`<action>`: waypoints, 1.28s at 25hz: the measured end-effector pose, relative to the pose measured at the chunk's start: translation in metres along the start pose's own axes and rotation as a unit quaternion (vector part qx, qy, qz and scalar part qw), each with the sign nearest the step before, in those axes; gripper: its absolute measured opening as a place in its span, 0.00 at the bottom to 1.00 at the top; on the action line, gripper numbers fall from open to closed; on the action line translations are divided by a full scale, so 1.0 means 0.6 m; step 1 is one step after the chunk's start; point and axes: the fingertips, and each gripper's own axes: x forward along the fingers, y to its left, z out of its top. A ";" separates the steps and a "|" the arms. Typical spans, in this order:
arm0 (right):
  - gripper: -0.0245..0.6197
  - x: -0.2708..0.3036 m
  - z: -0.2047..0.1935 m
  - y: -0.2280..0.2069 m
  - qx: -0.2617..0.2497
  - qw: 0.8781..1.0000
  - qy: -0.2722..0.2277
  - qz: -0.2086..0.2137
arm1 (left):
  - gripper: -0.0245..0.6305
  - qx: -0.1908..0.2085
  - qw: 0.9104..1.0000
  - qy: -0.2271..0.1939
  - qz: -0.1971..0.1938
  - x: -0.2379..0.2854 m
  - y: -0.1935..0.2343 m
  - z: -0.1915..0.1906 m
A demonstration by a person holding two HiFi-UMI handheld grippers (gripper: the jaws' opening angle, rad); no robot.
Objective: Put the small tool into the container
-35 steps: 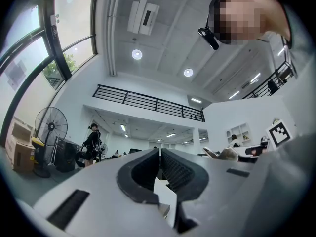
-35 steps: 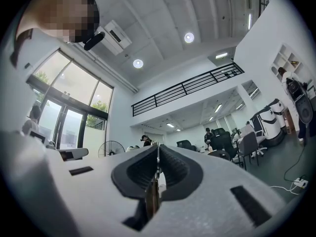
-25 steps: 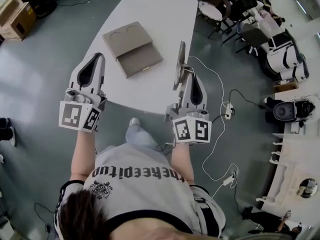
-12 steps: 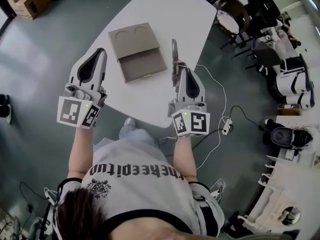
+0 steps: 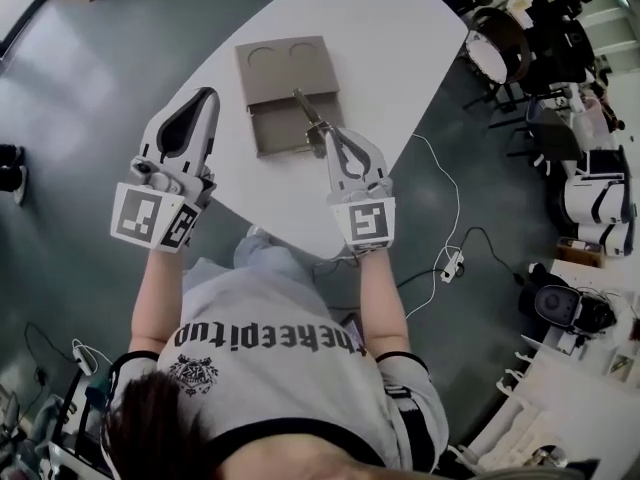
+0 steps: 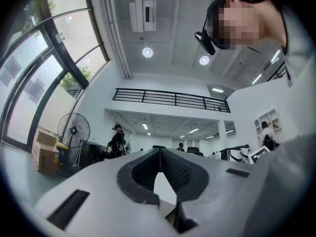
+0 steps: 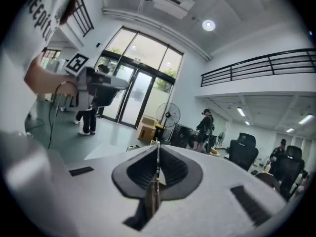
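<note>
Left tool (image 5: 205, 100) pressed together, right tool (image 5: 327, 135) pinching one metal strip (image 5: 305, 108) — one tan container (image 5: 285, 68)

White table (image 5: 400, 38); tan container (image 5: 285, 73) lies on it.

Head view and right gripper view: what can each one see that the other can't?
Only the head view shows the container lying on the white table. Only the right gripper view shows a standing fan and tall glass doors across the room. Both show the right gripper shut on the small tool, a thin strip sticking out past its jaws.
</note>
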 end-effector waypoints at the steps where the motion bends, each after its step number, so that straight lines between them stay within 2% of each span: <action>1: 0.05 0.012 -0.010 0.010 -0.013 1.000 0.006 0.017 | 0.06 0.001 1.000 0.002 0.003 0.000 0.005 -0.004; 6: 0.05 0.052 -0.067 0.054 -0.081 0.991 0.055 0.092 | 0.06 0.004 1.000 0.008 0.013 -0.003 0.015 -0.008; 18: 0.05 0.139 -0.174 0.087 -0.209 0.952 0.122 0.188 | 0.06 0.014 0.998 0.022 0.057 -0.003 0.066 -0.020; 25: 0.05 0.193 -0.227 0.103 -0.245 0.932 0.146 0.223 | 0.06 0.023 0.995 0.027 0.091 -0.015 0.106 -0.026; 32: 0.05 0.234 -0.258 0.113 -0.267 0.922 0.168 0.223 | 0.06 0.024 0.992 0.035 0.116 -0.030 0.143 -0.031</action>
